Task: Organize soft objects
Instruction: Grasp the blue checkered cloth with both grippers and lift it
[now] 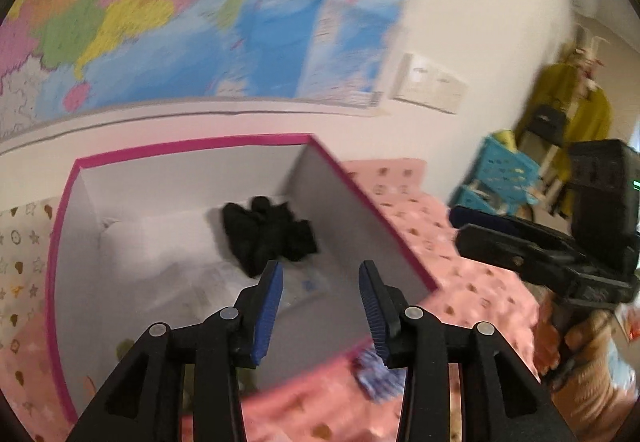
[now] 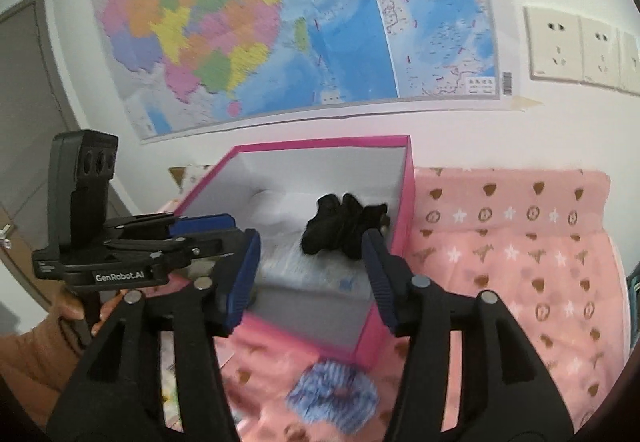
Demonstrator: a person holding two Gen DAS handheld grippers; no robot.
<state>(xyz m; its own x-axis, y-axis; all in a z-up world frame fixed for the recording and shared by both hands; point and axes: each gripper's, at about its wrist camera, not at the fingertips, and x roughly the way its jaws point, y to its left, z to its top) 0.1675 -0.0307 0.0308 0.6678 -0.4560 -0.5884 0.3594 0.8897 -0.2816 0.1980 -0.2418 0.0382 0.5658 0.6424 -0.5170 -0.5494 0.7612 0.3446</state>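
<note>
Progress stands at roughly the halfway mark, as far as I can judge. One item is stowed: a black cloth (image 2: 346, 224) lies crumpled on the floor of the pink box (image 2: 320, 141), toward its far right corner, on a pale lining I cannot identify. One item is outstanding: a blue scrunchie (image 2: 332, 396) lies on the pink blanket (image 2: 520, 254), just outside the near wall of the box and not in it. My left gripper (image 1: 320, 306) hangs over the near edge of the box with its jaws apart and nothing between the pads; the scrunchie (image 1: 378, 372) shows just below its right finger, and I cannot tell whether it touches. My right gripper (image 2: 312, 282) sits beside the left one, jaws wider apart, also empty, looking into the box with the scrunchie below it. Neither tool holds anything. Remaining work, in my estimate, is to take up the scrunchie and set it in the box beside the cloth. Motion blur softens the left view, so finer detail there stays unconfirmed. No other loose soft item is visible.
</note>
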